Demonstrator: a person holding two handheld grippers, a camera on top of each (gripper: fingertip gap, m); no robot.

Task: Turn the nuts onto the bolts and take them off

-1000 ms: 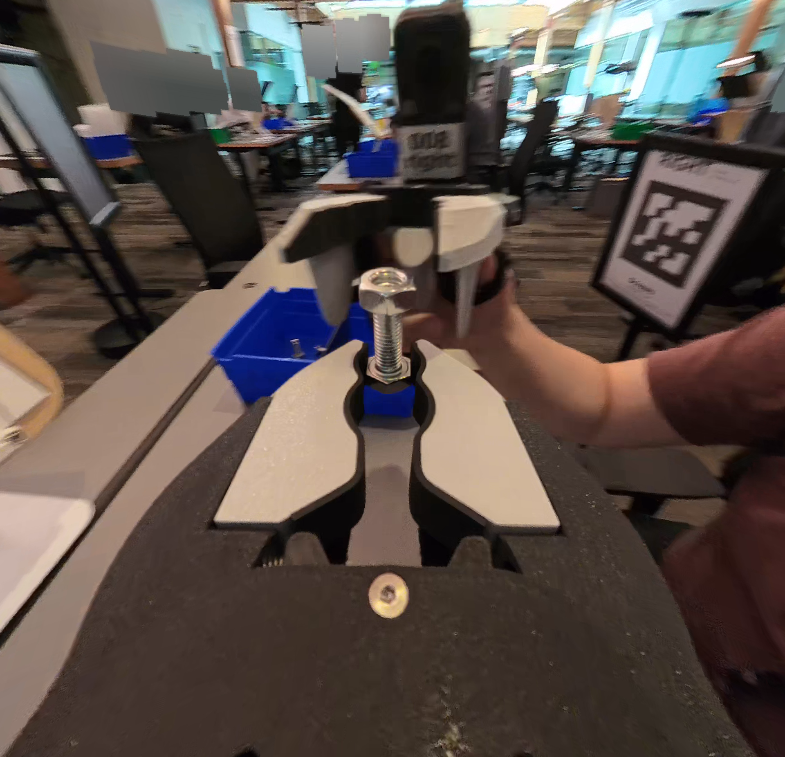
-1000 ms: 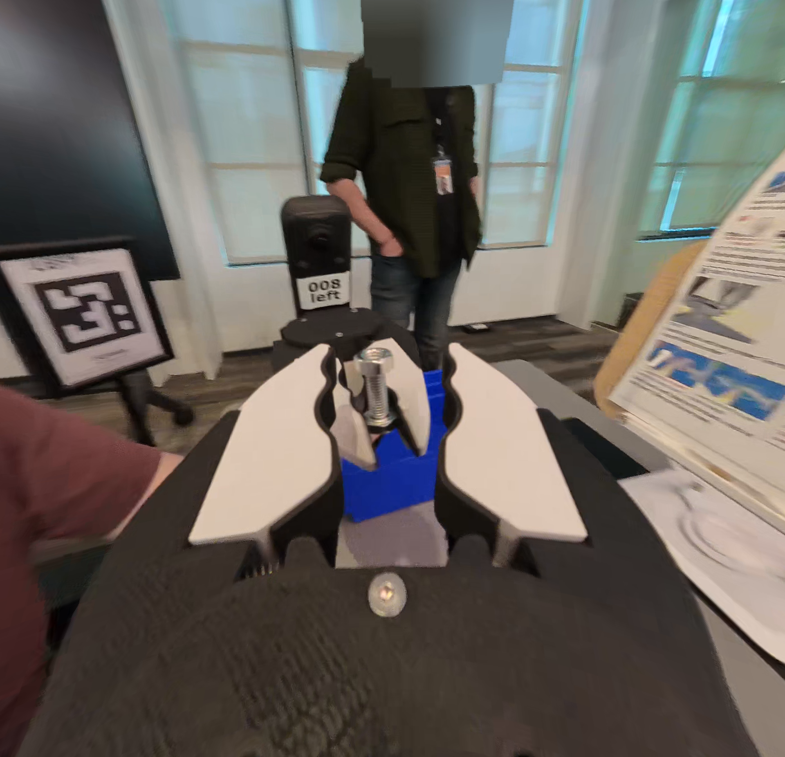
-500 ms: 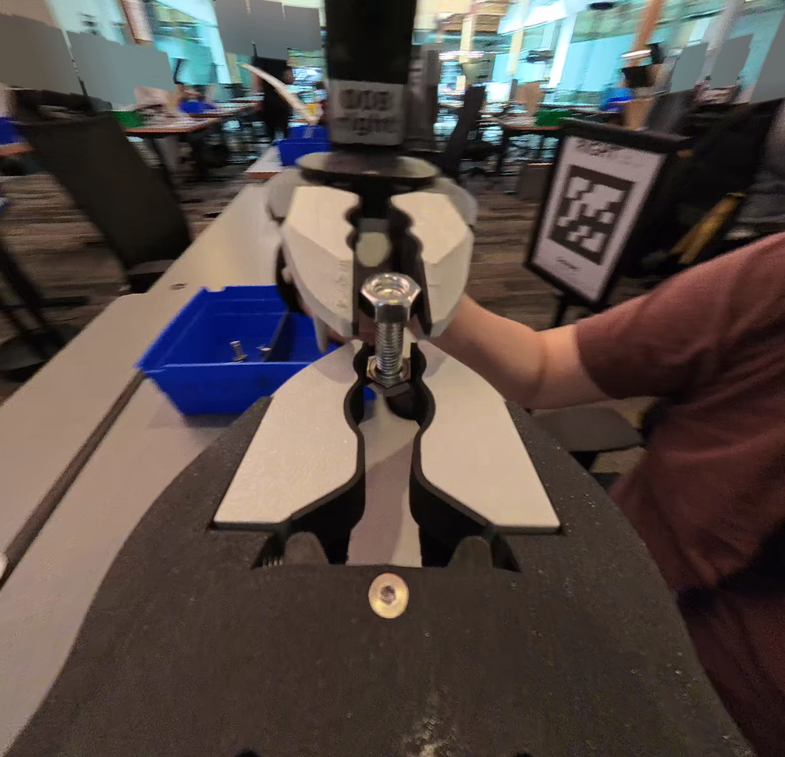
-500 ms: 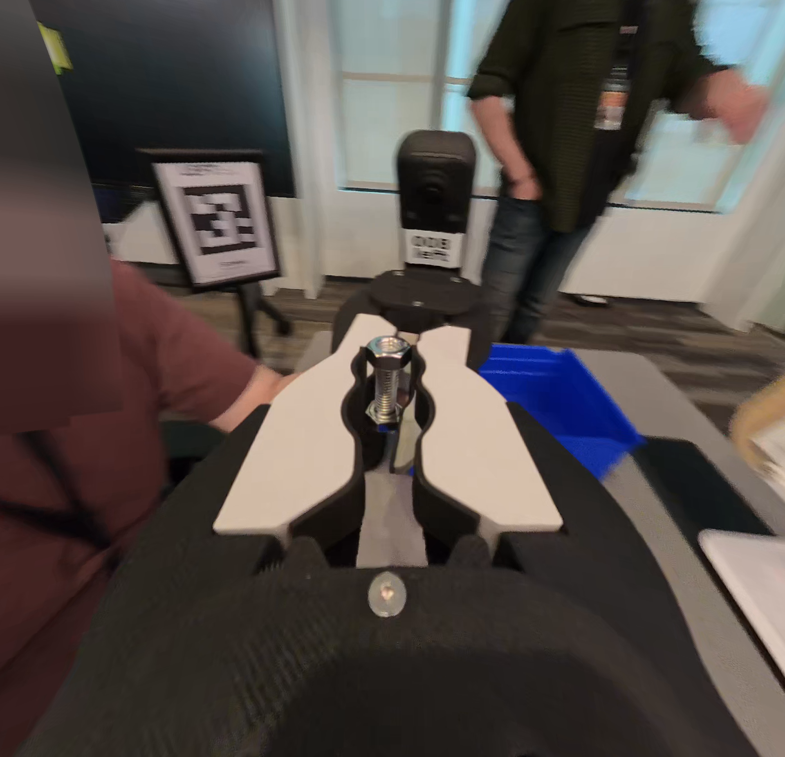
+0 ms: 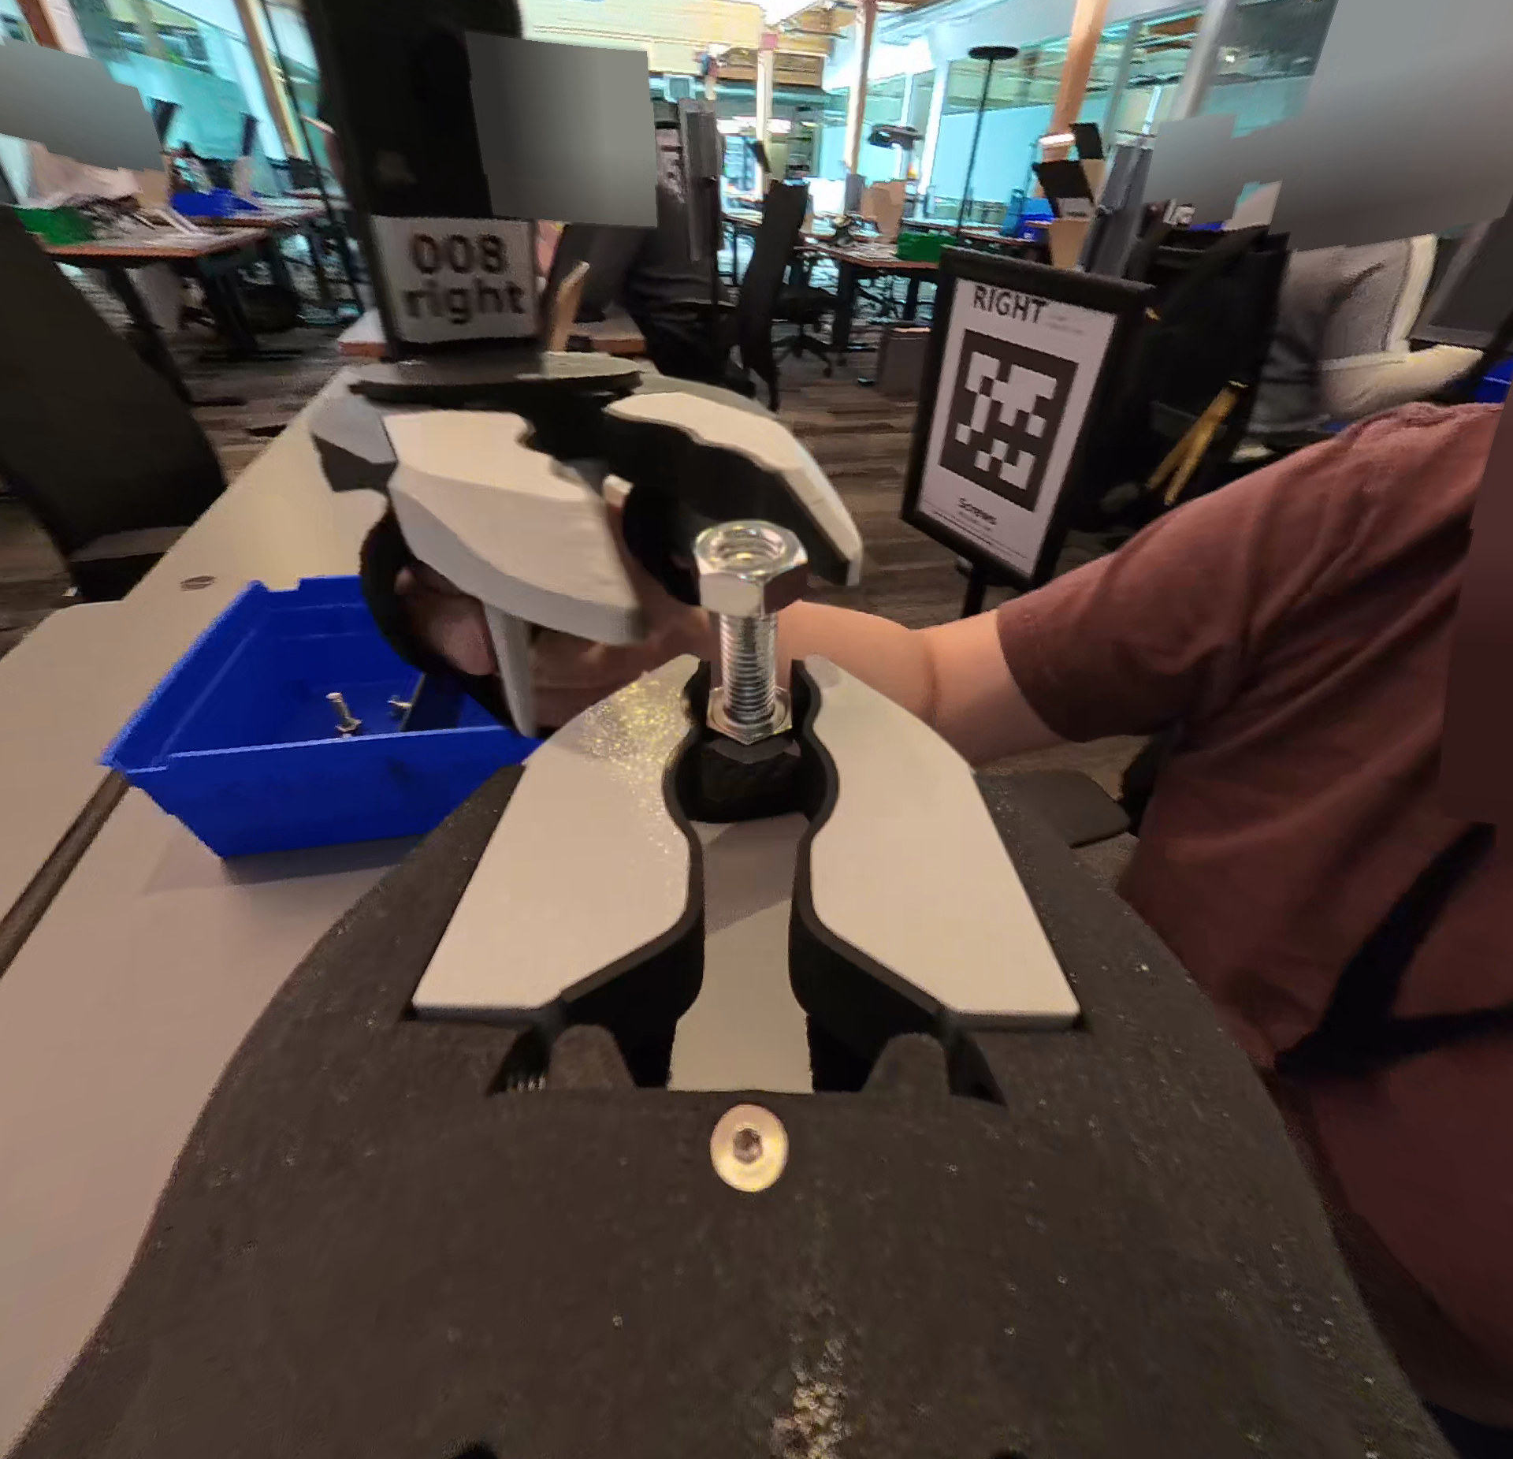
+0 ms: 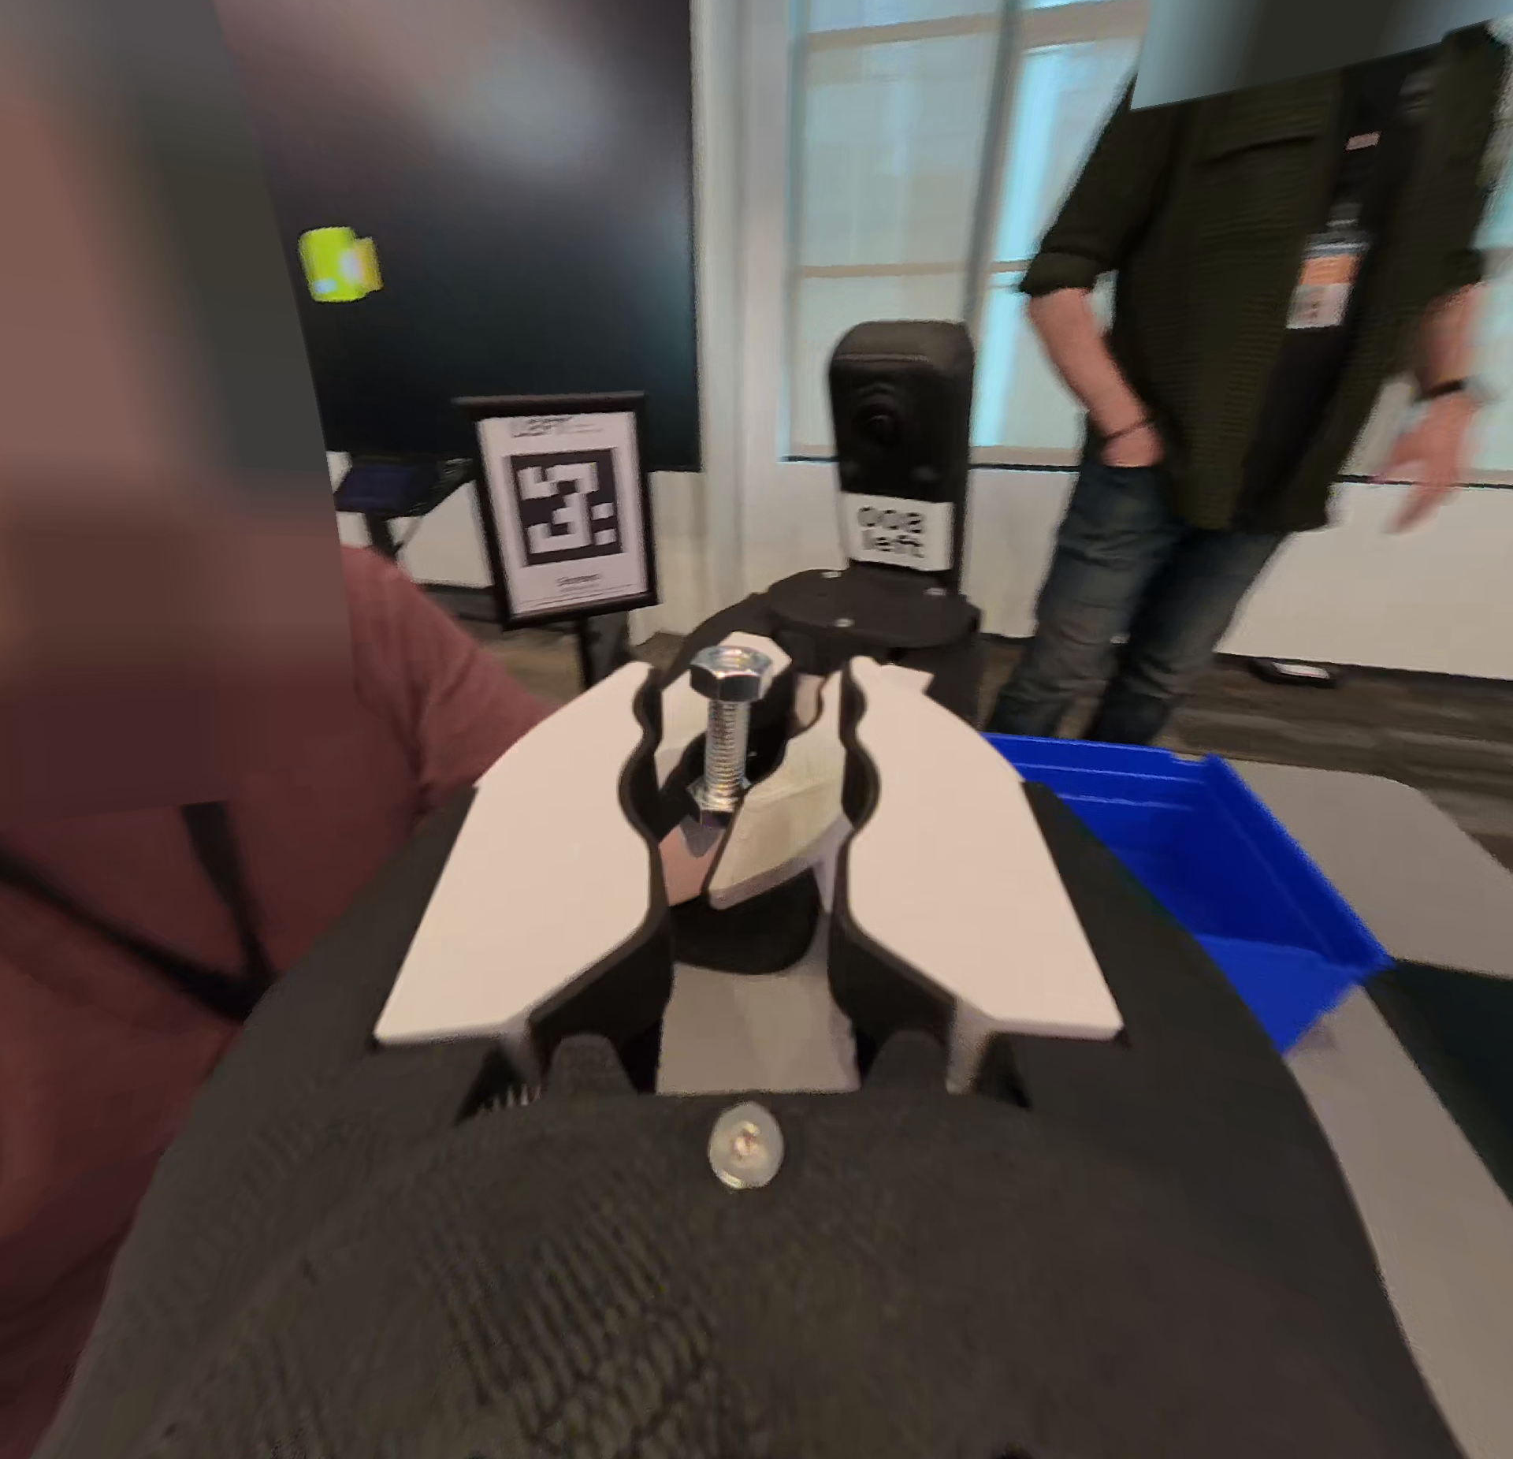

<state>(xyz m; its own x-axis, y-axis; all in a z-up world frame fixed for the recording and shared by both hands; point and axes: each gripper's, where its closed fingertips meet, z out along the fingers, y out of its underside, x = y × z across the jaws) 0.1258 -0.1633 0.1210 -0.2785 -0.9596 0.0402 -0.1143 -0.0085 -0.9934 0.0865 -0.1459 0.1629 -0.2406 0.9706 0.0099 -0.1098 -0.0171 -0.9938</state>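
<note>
A: Left wrist view first. We see the left gripper [image 5: 747, 683] clamped on the bolt's [image 5: 743, 666] lower end, with the bolt's long axis upright.

B: Agreed. The nut [image 5: 749, 572] sits at the bolt's top, with thread showing below it. The right gripper [image 5: 737, 601] comes in tilted from the left of the bolt. Its fingers are spread either side of the nut, and we see no contact.

A: The blue bin [image 5: 327, 797] is left of the bolt and below it, with a few small screws inside.

B: Now the right wrist view. The bolt stands between the right gripper's own tips, slightly left of centre, with a gap on both sides. Jaws apart.

A: The left gripper holds the bolt's base from the far side.

B: We judge the right gripper is the one that works the nut. It's level with the nut already and needs to close squarely across the bolt's axis, then twist. If it bites off-centre, it could slip on the flats.
</note>
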